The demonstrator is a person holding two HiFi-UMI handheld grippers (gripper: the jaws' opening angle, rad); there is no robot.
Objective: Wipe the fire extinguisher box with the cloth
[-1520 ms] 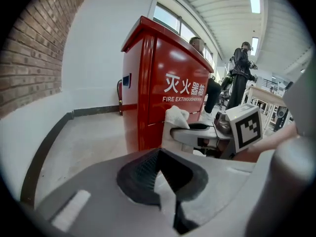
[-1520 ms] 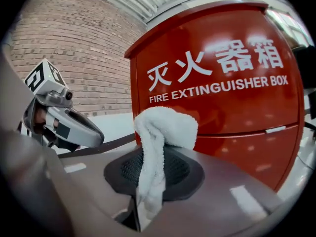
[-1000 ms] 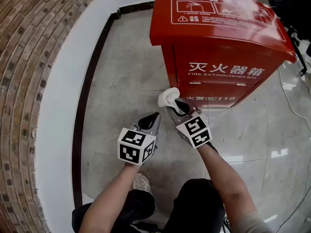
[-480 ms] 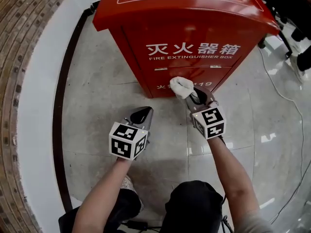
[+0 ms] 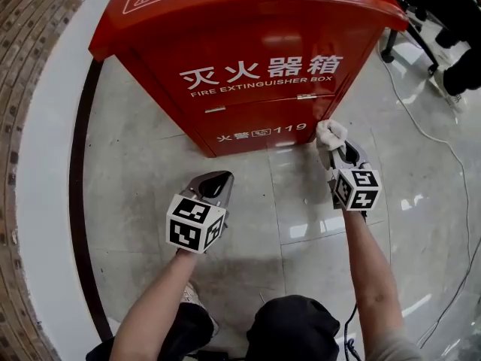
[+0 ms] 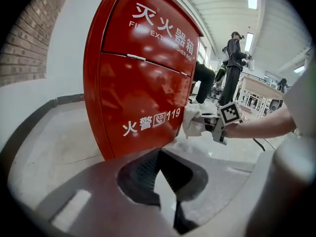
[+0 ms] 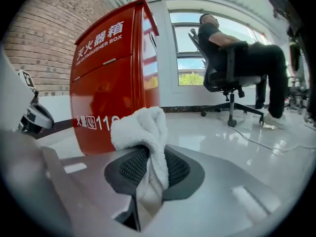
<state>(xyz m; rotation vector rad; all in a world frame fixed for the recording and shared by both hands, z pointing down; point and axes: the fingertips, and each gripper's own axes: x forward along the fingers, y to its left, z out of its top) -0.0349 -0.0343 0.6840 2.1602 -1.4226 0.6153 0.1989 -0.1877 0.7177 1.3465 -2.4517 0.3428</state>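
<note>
Fire extinguisher box (image 5: pixel 255 43), glossy floor (image 5: pixel 150 194), brick wall (image 5: pixel 22 74) | right claw (image 5: pixel 337 150) pinches cloth (image 5: pixel 329 132) | left claw (image 5: pixel 218 179) closed

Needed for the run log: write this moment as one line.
right tool: shut on cloth | cloth: beside fire extinguisher box lower front corner, contact unclear | left tool: shut, empty

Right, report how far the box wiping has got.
Done: the cloth is clamped in the right gripper. In hand: it sits at the front lower right corner of the fire extinguisher box. Left: no wiped patch shows, so treat front and top as pending. The left gripper is shut, empty.
</note>
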